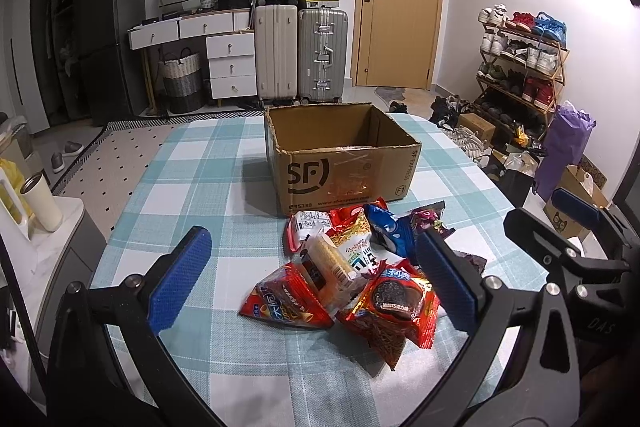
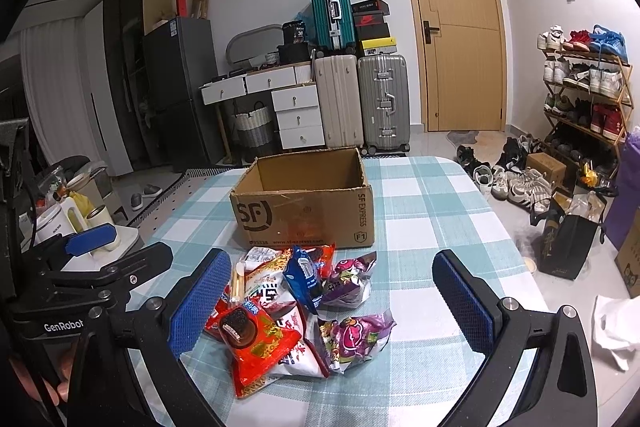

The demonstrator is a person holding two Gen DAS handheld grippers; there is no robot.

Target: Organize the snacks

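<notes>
Both my claws stand wide apart, gripping nothing. The snack pile [image 1: 352, 267] lies on the worktop [image 1: 200, 187] just ahead of the left claw [image 1: 316, 283], toward its right finger; from the right claw [image 2: 332, 303] it sits ahead, toward its left finger. The cardboard box [image 1: 340, 155] waits beyond the pile, apparently empty.

- My left hand-held gripper [image 1: 316, 281] hides part of the snack pile [image 1: 360, 267] behind its 3 o'clock pad.
- The box [image 1: 340, 163] floor lies behind its near wall.
- At 6 o'clock, both views cut off the bench [image 2: 420, 211].
- Wrapper print is too small to read.
</notes>
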